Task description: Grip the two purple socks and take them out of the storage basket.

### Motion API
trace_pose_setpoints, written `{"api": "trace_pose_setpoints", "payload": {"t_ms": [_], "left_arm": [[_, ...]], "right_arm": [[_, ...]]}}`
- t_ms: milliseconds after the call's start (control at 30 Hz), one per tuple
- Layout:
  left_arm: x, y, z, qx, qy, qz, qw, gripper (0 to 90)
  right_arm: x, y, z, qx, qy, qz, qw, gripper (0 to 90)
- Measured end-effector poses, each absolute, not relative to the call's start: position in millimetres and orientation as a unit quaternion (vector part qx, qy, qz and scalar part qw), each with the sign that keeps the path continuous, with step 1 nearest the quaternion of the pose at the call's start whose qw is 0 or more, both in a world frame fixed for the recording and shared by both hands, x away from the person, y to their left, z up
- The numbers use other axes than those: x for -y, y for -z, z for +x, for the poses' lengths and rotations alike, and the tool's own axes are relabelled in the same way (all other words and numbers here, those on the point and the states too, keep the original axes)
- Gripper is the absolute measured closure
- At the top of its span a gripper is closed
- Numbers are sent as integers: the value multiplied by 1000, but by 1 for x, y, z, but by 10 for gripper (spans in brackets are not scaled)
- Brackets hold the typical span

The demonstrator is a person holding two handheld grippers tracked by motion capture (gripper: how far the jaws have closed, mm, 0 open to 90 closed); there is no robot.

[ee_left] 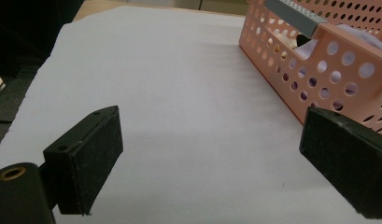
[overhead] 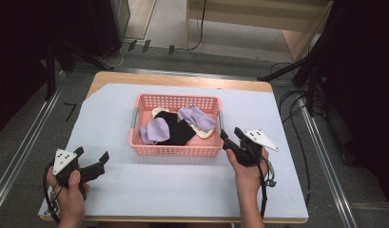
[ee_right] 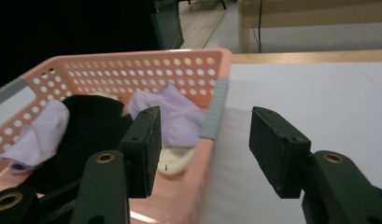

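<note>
My table is a wood slab under a smooth white sheet, standing on grey floor with rails and cables. At its middle sits a pink perforated plastic basket of soft cloths: lilac, black, cream. My left tool rests open, well left of it; my right tool, jaws apart, straddles its right rim.

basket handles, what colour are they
Grey, set into the rim of the pink basket; one handle shows best in the right gripper view.
</note>
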State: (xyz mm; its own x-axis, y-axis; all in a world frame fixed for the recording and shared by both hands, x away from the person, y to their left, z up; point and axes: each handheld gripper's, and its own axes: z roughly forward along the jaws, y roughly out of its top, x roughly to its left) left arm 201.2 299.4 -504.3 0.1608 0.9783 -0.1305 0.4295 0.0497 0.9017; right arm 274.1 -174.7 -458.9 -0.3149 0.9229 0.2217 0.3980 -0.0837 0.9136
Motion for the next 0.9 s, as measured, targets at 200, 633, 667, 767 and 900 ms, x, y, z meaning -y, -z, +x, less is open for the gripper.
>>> {"api": "trace_pose_setpoints", "payload": {"t_ms": [200,633,667,767,900], "left_arm": [[-299,504,201,-571,-306,617,446,67],[-299,504,202,-572,-305,619,443,68],[-299,504,202,-572,-305,619,443,68],[-299,504,203,-572,-304,620,443,67],[-299,504,203,-572,-304,620,443,67]], "right_arm": [[148,452,283,-646,-513,508,249,445],[92,446,300,-670,-509,490,225,442],[92,446,300,-670,-509,490,225,442],[72,447,305,-686,-502,479,221,448],[55,448,311,-694,-497,477,209,461]]}}
